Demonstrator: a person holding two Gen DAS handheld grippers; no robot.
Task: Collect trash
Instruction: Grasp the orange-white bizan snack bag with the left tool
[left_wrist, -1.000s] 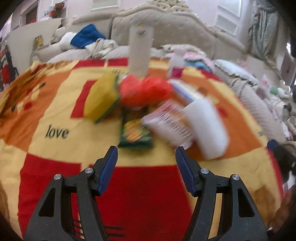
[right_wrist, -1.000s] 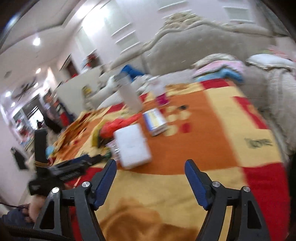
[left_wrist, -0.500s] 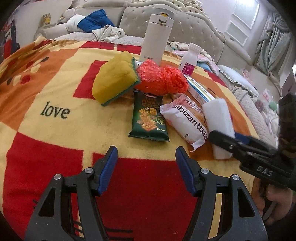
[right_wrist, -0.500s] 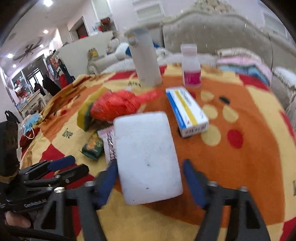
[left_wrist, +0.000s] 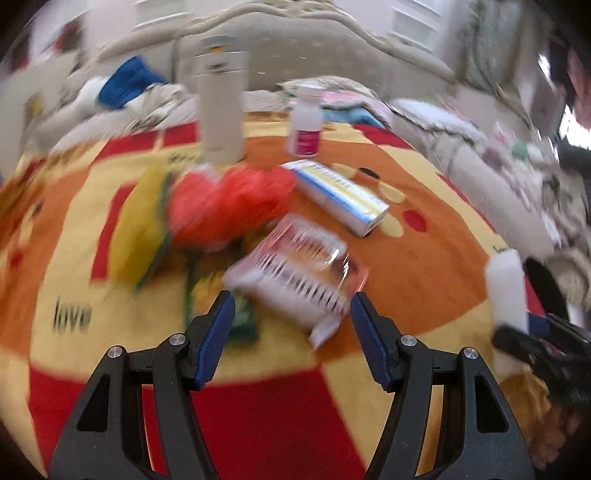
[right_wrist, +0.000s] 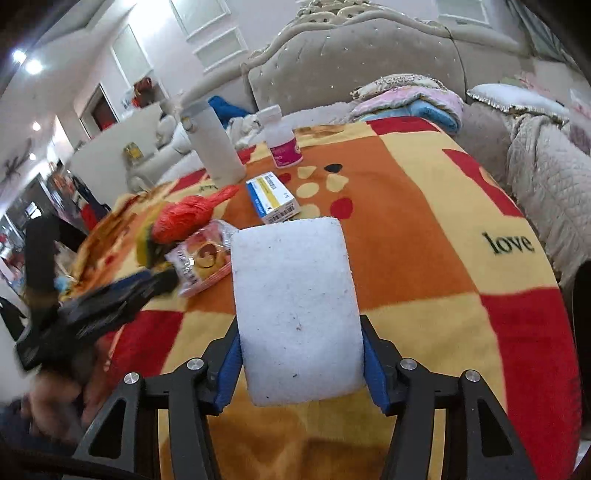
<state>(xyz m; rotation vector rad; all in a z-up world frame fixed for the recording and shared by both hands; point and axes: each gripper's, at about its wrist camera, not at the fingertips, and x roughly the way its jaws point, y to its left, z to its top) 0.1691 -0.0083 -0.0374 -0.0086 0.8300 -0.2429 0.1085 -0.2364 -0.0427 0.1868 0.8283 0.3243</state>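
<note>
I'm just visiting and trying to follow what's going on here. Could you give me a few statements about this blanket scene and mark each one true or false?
1. The right gripper has its jaws closed on a white sponge block. True.
2. The left gripper holds the pink snack packet. False: its jaws stand open, with the packet lying on the blanket ahead of them.
3. A white pill bottle with a pink label stands upright beside the tall white tumbler. True.
4. The blue and yellow medicine box sits on top of the red plastic bag. False: the box lies on the blanket beside the bag.
5. The blanket shows the word "love". True.
</note>
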